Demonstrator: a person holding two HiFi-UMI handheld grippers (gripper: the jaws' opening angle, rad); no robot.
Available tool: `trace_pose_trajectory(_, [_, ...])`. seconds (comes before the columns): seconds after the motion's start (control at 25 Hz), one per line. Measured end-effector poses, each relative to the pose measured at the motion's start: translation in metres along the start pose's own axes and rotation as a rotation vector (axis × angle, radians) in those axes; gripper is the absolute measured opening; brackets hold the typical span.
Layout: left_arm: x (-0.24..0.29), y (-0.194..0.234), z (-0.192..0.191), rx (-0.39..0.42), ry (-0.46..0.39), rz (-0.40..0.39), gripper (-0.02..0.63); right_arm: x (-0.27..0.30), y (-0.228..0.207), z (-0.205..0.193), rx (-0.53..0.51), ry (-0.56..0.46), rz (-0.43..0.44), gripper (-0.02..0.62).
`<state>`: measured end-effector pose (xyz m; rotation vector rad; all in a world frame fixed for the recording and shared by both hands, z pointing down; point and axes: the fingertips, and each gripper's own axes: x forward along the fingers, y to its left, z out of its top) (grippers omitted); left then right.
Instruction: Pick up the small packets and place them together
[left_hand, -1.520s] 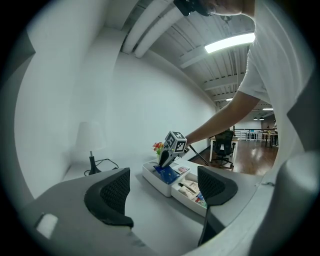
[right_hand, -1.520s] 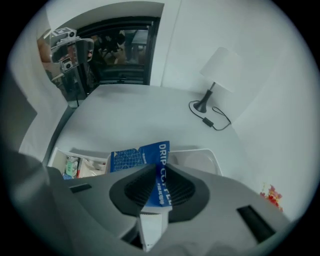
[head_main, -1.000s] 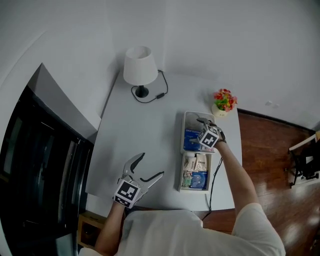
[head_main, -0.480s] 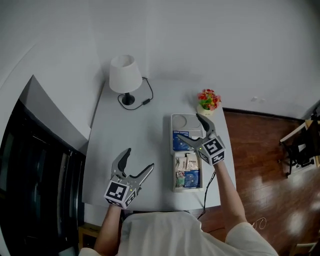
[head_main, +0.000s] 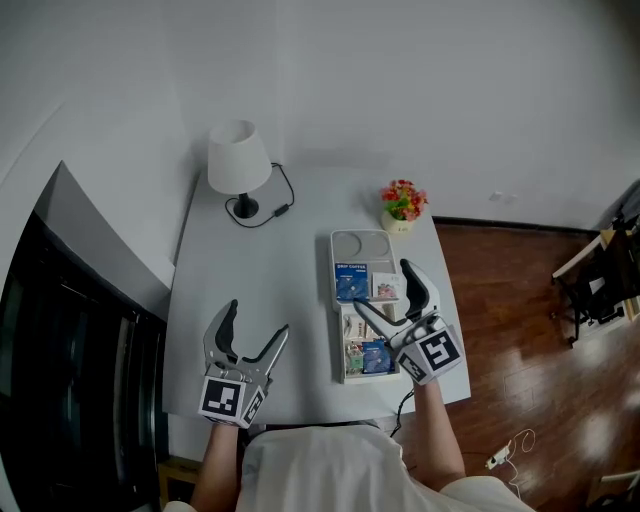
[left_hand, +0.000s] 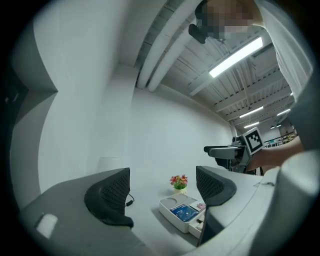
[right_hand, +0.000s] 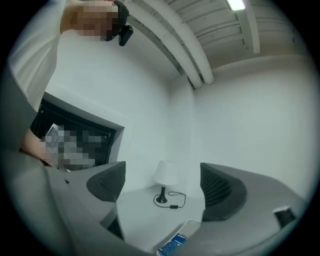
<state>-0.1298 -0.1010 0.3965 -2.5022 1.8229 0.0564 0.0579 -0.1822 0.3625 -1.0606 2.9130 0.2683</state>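
A white divided tray (head_main: 357, 245) lies on the pale table. Its middle section holds a blue packet (head_main: 350, 282) and a small pale packet (head_main: 386, 290); the near section holds several small packets (head_main: 366, 352). My right gripper (head_main: 383, 286) hovers above the tray with jaws apart, closing a little, nothing between them. My left gripper (head_main: 256, 322) hangs over bare table left of the tray, jaws apart and closing, also with nothing between them. In the left gripper view, the left gripper (left_hand: 160, 192) faces the tray (left_hand: 172, 206). The right gripper view shows the blue packet (right_hand: 175, 245) below the right gripper (right_hand: 162, 187).
A white lamp (head_main: 238, 165) with a black cord stands at the table's far left. A small pot of flowers (head_main: 403, 203) sits just beyond the tray. A dark cabinet (head_main: 70, 330) runs along the left; wooden floor (head_main: 520, 330) lies to the right.
The right gripper drew back from the tray's far part toward the person and its jaws came apart. A small pale packet now shows beside the blue one. The left gripper barely moved.
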Motion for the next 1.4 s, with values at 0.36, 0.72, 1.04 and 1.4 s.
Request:
trace_pose_trajectory(0.36, [-0.017,-0.015,-0.004,-0.013,-0.011,0.036,0.396,-0.046,0.032,-0.026,0.083,-0.004,-0.105,0.426])
trace_pose_trajectory(0.72, [-0.011,-0.013,-0.011,-0.013,-0.018,0.088,0.396,-0.048,0.037,-0.045,0.055,0.069,-0.119,0.423])
trace_pose_trajectory(1.04, [-0.015,-0.015,-0.014,-0.014,-0.006,0.102,0.396,-0.041,0.052,-0.043,0.074,0.077,-0.071,0.394])
trace_pose_trajectory(1.4, [-0.026,-0.002,-0.02,-0.037,0.006,0.112,0.396,-0.027,0.065,-0.041,0.048,0.092,-0.063,0.394])
